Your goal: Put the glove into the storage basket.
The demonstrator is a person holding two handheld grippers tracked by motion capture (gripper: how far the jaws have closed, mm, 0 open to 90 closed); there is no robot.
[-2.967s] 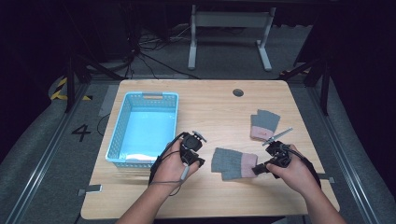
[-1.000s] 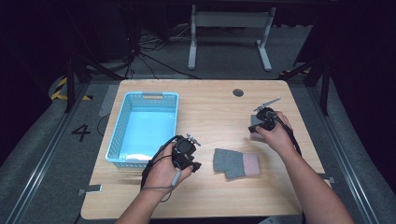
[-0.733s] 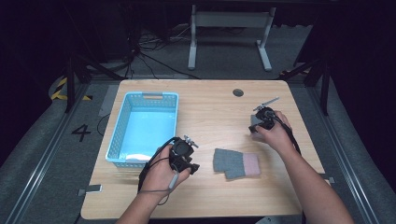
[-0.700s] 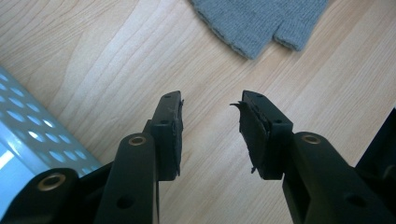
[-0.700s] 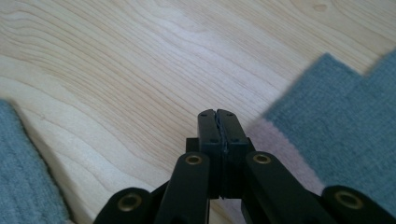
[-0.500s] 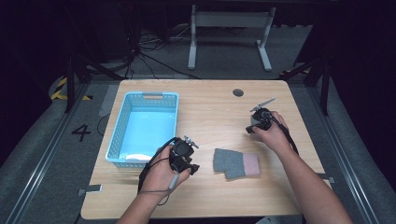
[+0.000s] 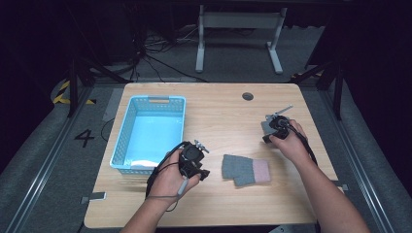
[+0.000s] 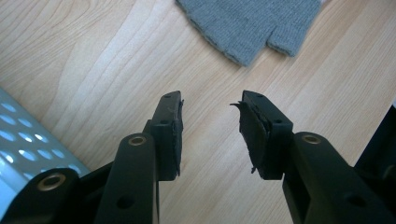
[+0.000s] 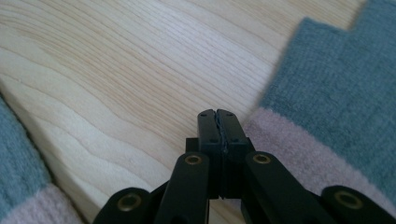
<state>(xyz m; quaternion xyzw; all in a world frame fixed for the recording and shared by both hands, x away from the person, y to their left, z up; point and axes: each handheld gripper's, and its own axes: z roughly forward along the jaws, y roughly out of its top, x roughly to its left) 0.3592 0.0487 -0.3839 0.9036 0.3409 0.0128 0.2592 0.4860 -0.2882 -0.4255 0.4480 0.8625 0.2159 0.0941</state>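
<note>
The pale wooden surface (image 7: 218, 111) takes up the middle of the high view, and a light blue perforated plastic basket (image 7: 127, 133) is seen on its left part, with nothing visible inside. A grey knitted fingerless glove with a pink cuff (image 7: 245, 169) lies flat in the lower centre of the frame, apart from both tools. A second grey knitted glove (image 7: 266, 126) is found at the centre right, largely covered by the right hand-held gripper (image 7: 275, 124). In the right gripper view its jaws are seen pressed together at the pink cuff edge (image 9: 299, 154); whether fabric is pinched between them cannot be told. The left hand-held gripper (image 8: 211, 128) is held released, its jaws spread over bare wood, with the near glove's grey edge (image 8: 252, 23) at the top of that view.

The step in hand is judged to be the pick-up of the far glove. Next, a lift is called for, with the grip checked, then carriage leftward to the basket.
</note>
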